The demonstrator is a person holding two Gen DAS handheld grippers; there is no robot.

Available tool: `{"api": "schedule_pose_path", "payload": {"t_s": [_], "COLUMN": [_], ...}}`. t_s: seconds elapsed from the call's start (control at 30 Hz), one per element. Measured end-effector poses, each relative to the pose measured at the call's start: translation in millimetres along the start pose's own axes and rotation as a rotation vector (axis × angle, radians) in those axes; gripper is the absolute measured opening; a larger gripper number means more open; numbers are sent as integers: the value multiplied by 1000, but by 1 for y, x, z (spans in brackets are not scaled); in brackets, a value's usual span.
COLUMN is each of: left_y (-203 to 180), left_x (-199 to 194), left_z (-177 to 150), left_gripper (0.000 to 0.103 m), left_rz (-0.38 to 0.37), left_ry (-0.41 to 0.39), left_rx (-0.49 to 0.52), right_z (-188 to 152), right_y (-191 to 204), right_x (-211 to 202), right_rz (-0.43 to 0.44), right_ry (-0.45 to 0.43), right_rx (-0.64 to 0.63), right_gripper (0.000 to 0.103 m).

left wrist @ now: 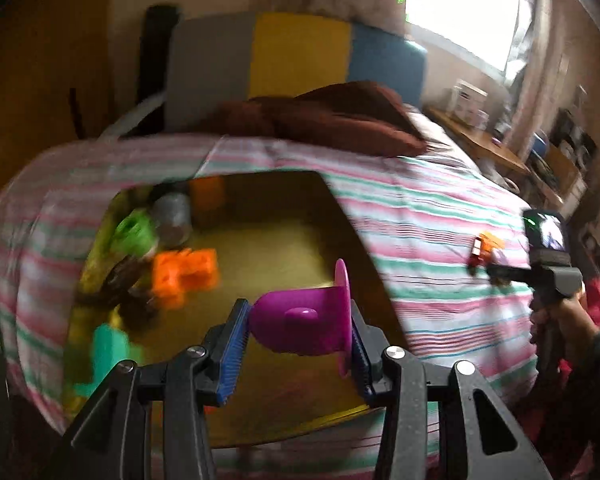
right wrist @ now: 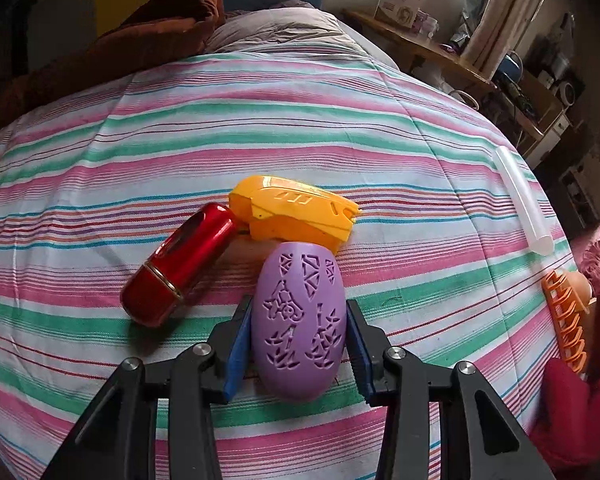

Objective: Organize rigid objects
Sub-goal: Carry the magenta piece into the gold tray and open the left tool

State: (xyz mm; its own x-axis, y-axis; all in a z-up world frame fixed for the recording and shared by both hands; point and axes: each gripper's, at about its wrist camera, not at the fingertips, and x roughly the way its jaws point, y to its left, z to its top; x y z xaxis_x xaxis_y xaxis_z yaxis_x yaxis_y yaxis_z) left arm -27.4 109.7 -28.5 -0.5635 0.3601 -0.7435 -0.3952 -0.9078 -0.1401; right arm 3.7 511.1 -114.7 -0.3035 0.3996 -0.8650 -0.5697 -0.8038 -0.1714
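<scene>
My left gripper (left wrist: 298,334) is shut on a magenta flanged plastic piece (left wrist: 304,316), held above an open cardboard box (left wrist: 340,216) on the striped bed. Inside the box lie an orange block (left wrist: 186,274), a green piece (left wrist: 134,234), a grey can (left wrist: 174,218) and a teal piece (left wrist: 108,350), all blurred. My right gripper (right wrist: 298,342) is shut on a lilac egg-shaped shell with cut-out patterns (right wrist: 298,320), resting on the bedspread. Just beyond it lie a yellow-orange plastic casing (right wrist: 294,214) and a shiny red case (right wrist: 180,264). In the left wrist view the right gripper's body (left wrist: 548,256) shows at far right.
A clear tube (right wrist: 522,200) and an orange comb-like rack (right wrist: 566,316) lie at the bed's right edge. A brown blanket (left wrist: 328,116) is heaped at the headboard. A wooden shelf (right wrist: 416,48) with boxes stands by the window. A red sleeve (right wrist: 572,412) is at lower right.
</scene>
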Motion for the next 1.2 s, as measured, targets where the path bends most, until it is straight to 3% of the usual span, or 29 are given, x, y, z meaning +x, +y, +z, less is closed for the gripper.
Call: {"api": "schedule_pose_path", "payload": {"t_s": [0.2, 0.4, 0.67, 0.73, 0.83, 0.97, 1.2], "left_y": [49, 58, 73, 74, 74, 72, 69], "left_x": [13, 44, 121, 136, 155, 160, 127], "left_z": [17, 55, 96, 100, 102, 104, 105], "left_gripper": [46, 46, 46, 46, 46, 46, 47], "left_rz": [-14, -48, 42, 97, 110, 132, 143], "left_ry": [49, 87, 158, 160, 201, 186, 115], "left_rx": [-147, -163, -152, -130, -100, -74, -60], "right_z": [1, 1, 1, 1, 1, 2, 2], "right_y": [-1, -1, 0, 0, 0, 1, 4], "right_x": [0, 0, 0, 0, 1, 0, 0], "right_rz": [1, -2, -6, -10, -13, -18, -27], "right_ry": [5, 7, 11, 11, 12, 13, 6], "right_rx": [0, -4, -10, -16, -20, -27, -43], "right_gripper": [44, 44, 44, 44, 44, 44, 44]}}
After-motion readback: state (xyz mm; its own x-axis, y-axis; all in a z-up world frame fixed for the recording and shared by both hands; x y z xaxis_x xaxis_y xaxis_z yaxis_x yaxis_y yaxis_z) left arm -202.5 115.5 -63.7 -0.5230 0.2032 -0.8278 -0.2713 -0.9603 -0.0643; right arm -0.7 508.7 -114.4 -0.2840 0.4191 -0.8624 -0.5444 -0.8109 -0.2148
